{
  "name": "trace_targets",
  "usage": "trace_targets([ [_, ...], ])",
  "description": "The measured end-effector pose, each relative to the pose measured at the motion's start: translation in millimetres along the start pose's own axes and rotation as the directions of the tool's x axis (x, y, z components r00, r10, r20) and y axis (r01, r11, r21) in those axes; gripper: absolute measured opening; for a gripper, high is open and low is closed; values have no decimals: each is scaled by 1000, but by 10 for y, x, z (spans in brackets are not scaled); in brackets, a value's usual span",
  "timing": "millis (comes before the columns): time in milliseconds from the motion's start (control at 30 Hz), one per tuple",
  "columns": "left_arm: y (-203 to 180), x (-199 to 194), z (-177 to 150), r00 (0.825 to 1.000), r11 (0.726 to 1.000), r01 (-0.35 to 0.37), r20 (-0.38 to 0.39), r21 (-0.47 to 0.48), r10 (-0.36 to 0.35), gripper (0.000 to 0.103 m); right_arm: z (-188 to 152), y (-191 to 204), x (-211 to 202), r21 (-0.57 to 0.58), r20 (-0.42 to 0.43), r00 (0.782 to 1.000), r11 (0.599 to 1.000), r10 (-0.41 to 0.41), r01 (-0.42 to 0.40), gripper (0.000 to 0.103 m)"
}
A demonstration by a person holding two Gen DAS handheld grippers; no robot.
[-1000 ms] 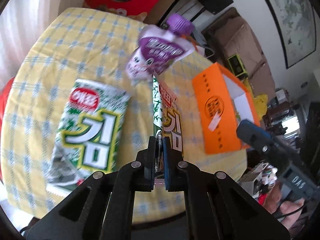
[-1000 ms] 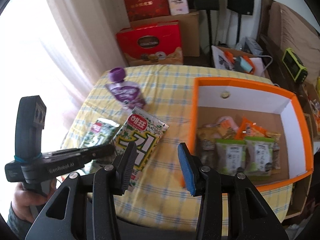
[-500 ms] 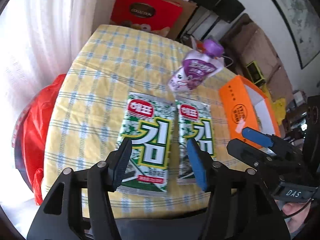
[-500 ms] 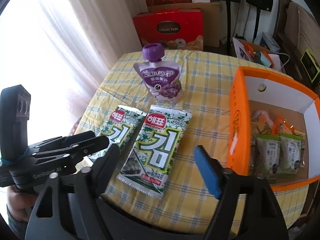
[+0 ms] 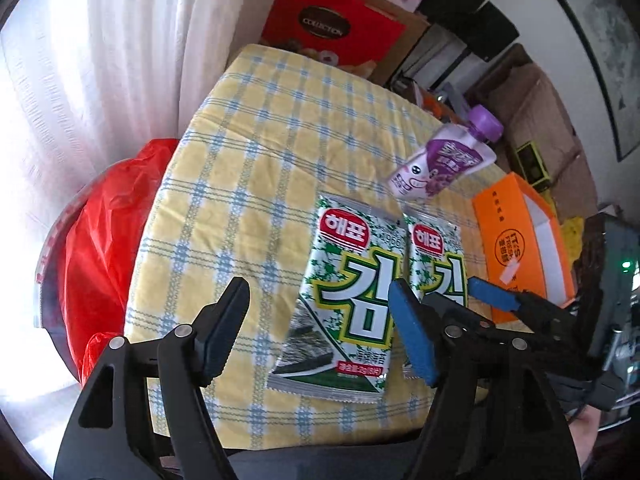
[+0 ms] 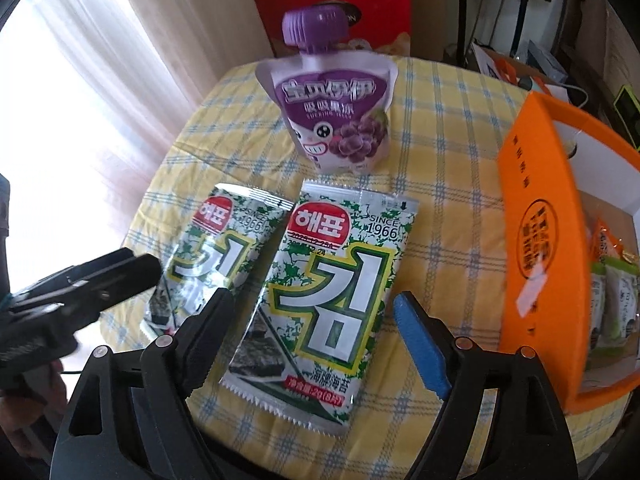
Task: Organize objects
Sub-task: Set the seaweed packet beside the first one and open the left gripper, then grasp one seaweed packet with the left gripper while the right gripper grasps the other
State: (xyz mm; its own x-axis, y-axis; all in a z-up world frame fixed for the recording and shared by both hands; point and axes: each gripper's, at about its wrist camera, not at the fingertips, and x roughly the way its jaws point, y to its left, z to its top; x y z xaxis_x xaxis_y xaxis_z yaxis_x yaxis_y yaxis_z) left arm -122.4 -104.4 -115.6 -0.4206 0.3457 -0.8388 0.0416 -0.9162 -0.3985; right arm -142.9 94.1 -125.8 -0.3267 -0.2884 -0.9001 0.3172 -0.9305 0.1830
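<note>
Two green-and-white seaweed packets lie side by side on the yellow checked tablecloth [image 5: 248, 184]. The left packet [image 5: 352, 304] [image 6: 216, 256] lies in front of my left gripper [image 5: 320, 332], which is open and empty. The right packet [image 6: 332, 300] [image 5: 440, 264] lies between the fingers of my right gripper [image 6: 312, 340], also open and empty. A purple grape jelly pouch [image 6: 336, 116] [image 5: 444, 160] stands behind the packets. An orange box [image 6: 532, 256] [image 5: 520, 244] with snack packets [image 6: 608, 292] inside stands at the right.
A red plastic bag [image 5: 100, 248] hangs off the table's left edge by a white curtain [image 5: 112, 48]. A red gift box [image 5: 332, 36] and cardboard boxes stand behind the table. The right gripper shows in the left wrist view [image 5: 520, 312], close beside the left one.
A second ago my left gripper was shut on a seaweed packet; it has let go, opened and drawn back. My right gripper has opened wider and moved closer over the right packet.
</note>
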Motion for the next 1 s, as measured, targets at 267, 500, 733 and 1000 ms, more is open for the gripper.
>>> trace_targets([
  [267, 51, 27, 21, 1000, 1000, -4, -2, -5, 4, 69, 12, 62, 155, -11, -8, 1000, 1000, -22, 22, 85],
  [500, -4, 58, 13, 999, 999, -32, -1, 21, 32, 69, -7, 81, 179, -57, 15, 997, 995, -79, 79, 74],
  [733, -178, 165, -12, 999, 995, -39, -23, 89, 42, 79, -27, -40, -37, -34, 57, 997, 998, -43, 45, 71],
  [1000, -338, 319, -32, 996, 988, -71, -52, 139, 79, 86, -2, -114, -480, 5, 127, 992, 1000, 22, -22, 71],
])
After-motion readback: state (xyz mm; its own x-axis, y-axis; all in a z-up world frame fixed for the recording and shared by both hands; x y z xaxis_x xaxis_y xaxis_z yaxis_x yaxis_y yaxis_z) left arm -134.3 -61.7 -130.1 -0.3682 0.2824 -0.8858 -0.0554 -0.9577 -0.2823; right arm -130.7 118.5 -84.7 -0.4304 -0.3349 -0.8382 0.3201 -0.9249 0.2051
